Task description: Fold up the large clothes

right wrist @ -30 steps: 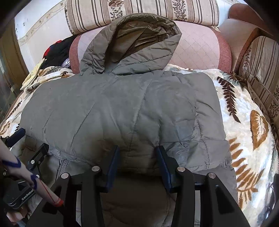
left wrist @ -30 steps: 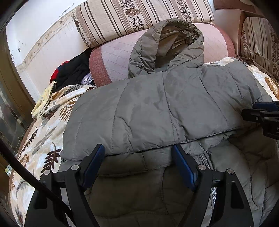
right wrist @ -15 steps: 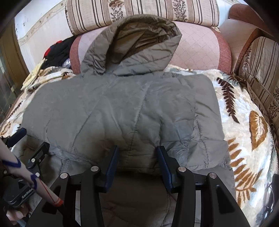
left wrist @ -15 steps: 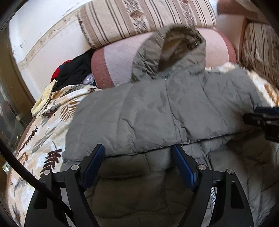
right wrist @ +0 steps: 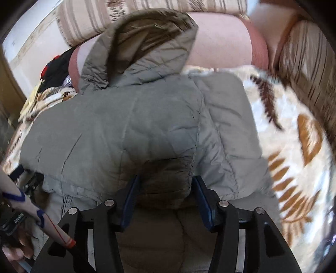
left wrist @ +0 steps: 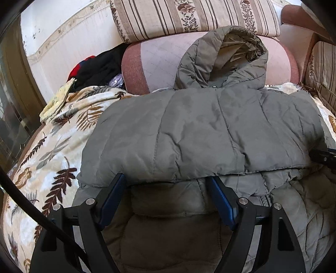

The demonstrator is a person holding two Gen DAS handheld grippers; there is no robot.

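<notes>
The jacket [left wrist: 210,134], a grey-green padded one with a hood, lies spread on the leaf-print blanket [left wrist: 52,151] over a sofa, its sleeves already folded across the chest so that a neat band runs side to side. Nearest the camera, the left gripper [left wrist: 168,189] stands with its jaws wide apart, straddling the lower body of the jacket just below the folded edge and holding nothing; it looks placed to take the hem for the next fold upward. The right gripper [right wrist: 163,189] sits likewise at the folded edge, jaws parted around a bulge of padding, though the blur there makes it hard to say whether the pads press the cloth. Farther off, the hood [left wrist: 226,58] rests propped against the pink bolster [left wrist: 159,61], with a striped cushion [left wrist: 189,16] behind and dark clothes [left wrist: 98,69] heaped at the left. Compared with a second ago, the right gripper has pushed forward and swung, and the padding between its jaws has bunched up; the left has crept closer to the edge.
</notes>
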